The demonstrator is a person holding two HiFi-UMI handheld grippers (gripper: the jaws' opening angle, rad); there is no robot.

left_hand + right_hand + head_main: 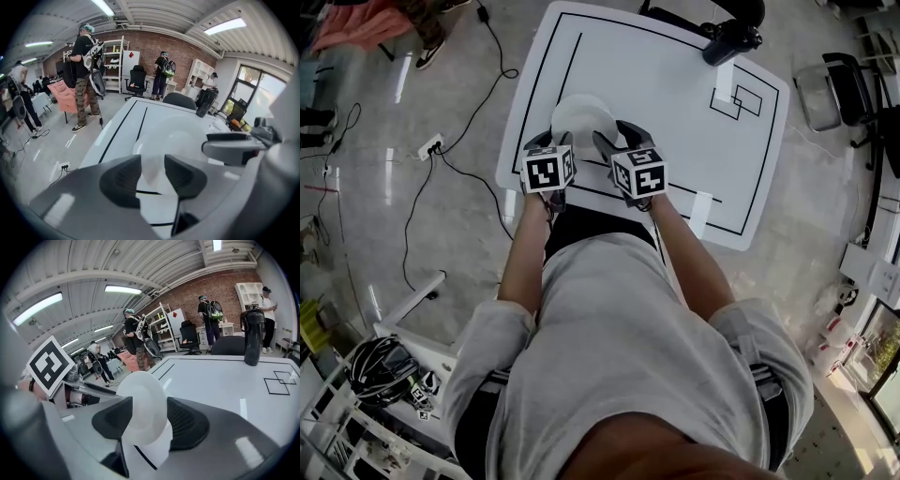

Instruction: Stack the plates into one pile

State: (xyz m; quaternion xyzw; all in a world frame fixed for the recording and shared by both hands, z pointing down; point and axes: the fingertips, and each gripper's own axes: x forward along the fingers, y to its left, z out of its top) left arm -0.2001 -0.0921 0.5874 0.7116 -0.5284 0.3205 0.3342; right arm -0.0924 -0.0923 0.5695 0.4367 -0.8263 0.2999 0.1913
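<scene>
On the white table (675, 84), both grippers meet at the near left part. My left gripper (563, 142) (152, 165) is shut on the near rim of a white plate (176, 133) that lies low over the table. My right gripper (612, 139) (147, 417) is shut on a second white plate (140, 401), held tilted on edge just right of the left gripper. In the head view the plates (579, 114) show as one white overlapping shape between the two grippers, and I cannot separate them there.
A black bottle (731, 39) (252, 336) stands at the table's far right, near taped squares (741, 98). Cables and a power strip (431, 145) lie on the floor at left. A chair (848, 84) is at right. Several people stand far behind the table (86, 70).
</scene>
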